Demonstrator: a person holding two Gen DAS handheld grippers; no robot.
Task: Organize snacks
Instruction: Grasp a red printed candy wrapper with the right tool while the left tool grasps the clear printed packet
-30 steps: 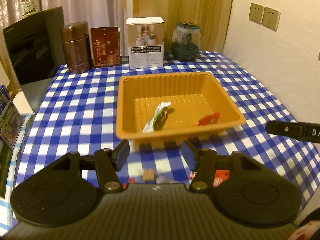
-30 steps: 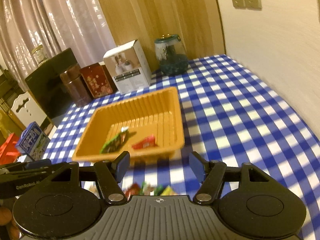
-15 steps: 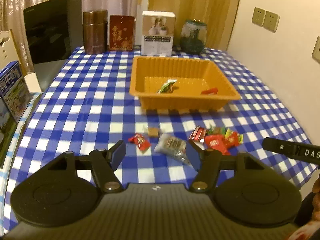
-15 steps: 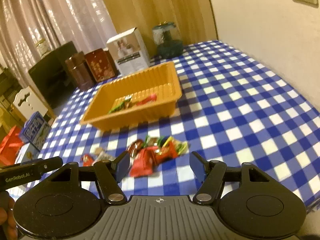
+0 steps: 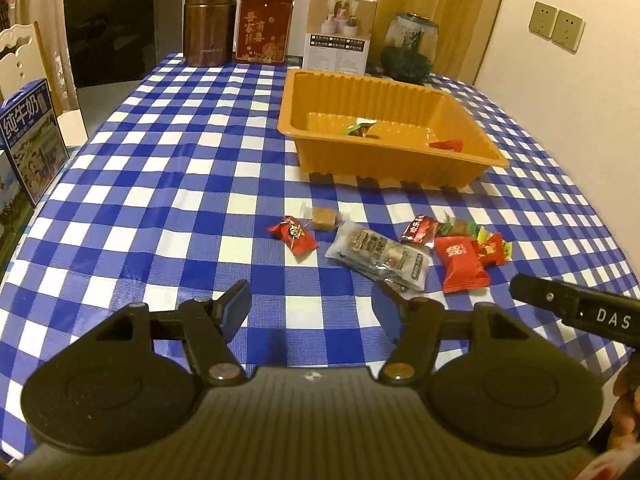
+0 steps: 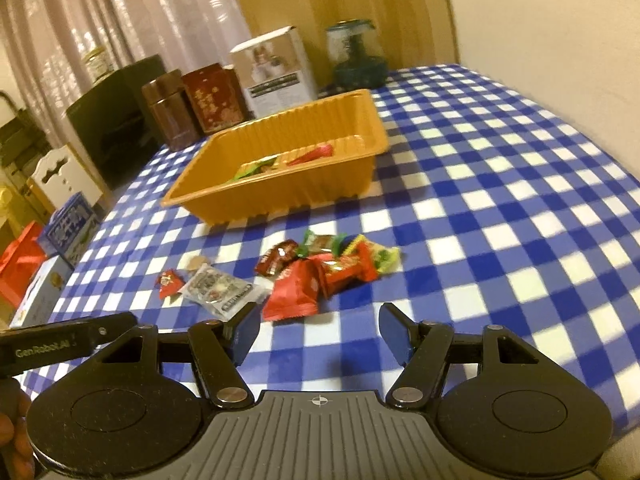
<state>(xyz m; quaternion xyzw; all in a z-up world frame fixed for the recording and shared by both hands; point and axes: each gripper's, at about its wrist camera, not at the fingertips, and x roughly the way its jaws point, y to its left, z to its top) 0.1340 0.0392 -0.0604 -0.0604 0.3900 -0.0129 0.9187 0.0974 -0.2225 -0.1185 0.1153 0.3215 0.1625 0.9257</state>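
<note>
Two snacks lie in the orange tray; loose snacks sit on the checked tabletop before it, both the left gripper and right gripper jaws released, empty, left's just opened wider

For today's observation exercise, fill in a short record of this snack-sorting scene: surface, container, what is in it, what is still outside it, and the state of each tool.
surface: table with blue-and-white checked cloth
container: orange tray
in tray: green-wrapped snack; red-wrapped snack
outside tray: loose snacks on the cloth, among them a clear packet and a large red packet
left tool: open, empty
right tool: open, empty
</note>
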